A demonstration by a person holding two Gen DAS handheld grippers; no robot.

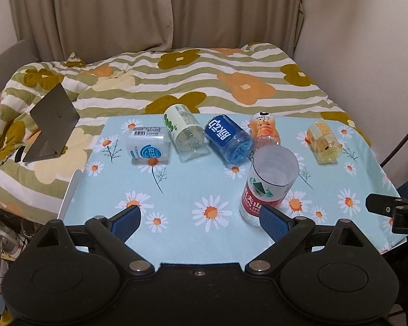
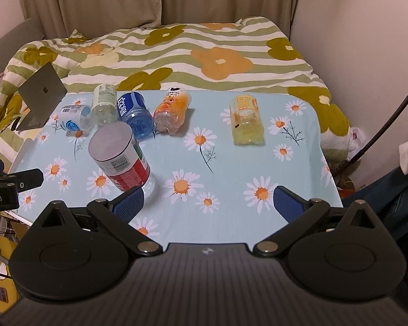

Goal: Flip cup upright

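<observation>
A cut bottle cup with a red label (image 1: 269, 184) (image 2: 122, 160) stands upright on the daisy tablecloth (image 1: 193, 179), mouth up. Behind it, several cups lie on their sides: white-blue (image 1: 148, 145) (image 2: 74, 121), green (image 1: 185, 133) (image 2: 104, 107), blue (image 1: 228, 138) (image 2: 134, 114), orange (image 1: 265, 131) (image 2: 171, 112) and, apart at the right, yellow (image 1: 323, 142) (image 2: 246, 121). My left gripper (image 1: 201, 222) is open near the table's front, its right finger just in front of the red cup's base. My right gripper (image 2: 209, 203) is open and holds nothing; the red cup is beyond its left finger.
An open laptop (image 1: 51, 125) (image 2: 39, 97) rests on the flowered quilt (image 1: 204, 81) at the table's far left corner. A wall and a dark cable (image 2: 380, 125) run along the right. A black part of the other device (image 1: 394, 209) (image 2: 2, 187) shows at each view's edge.
</observation>
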